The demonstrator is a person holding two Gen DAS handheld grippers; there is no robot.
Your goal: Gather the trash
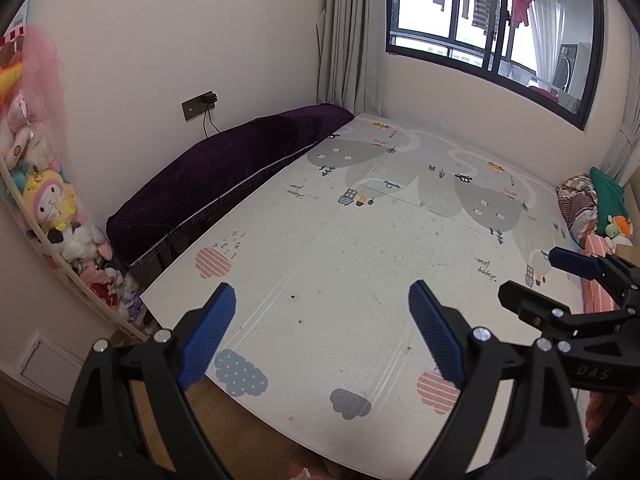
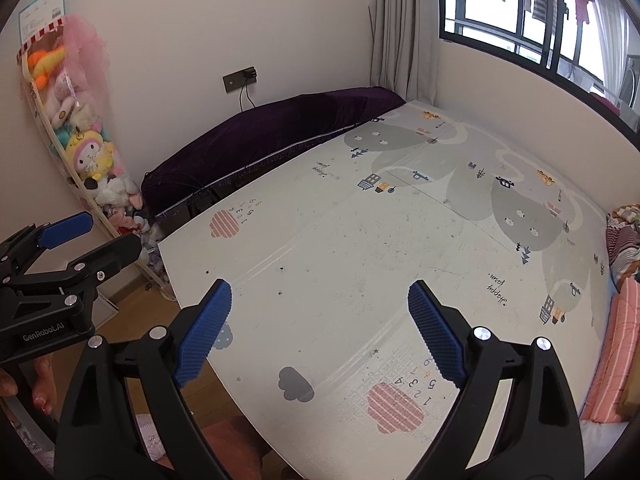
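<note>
Both the left gripper (image 1: 322, 308) and right gripper (image 2: 320, 306) hang above the printed play mat (image 1: 360, 240), jaws spread, nothing between them.

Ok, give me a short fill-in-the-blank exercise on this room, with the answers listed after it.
1. The long cushion against the wall is dark ____.
2. Both tools, left and right, stand ____ with nothing between the fingers.
3. The tall net bag in the corner holds plush ____.
4. Clothes hang outside the ____.

Answers: purple; open; toys; window
</note>
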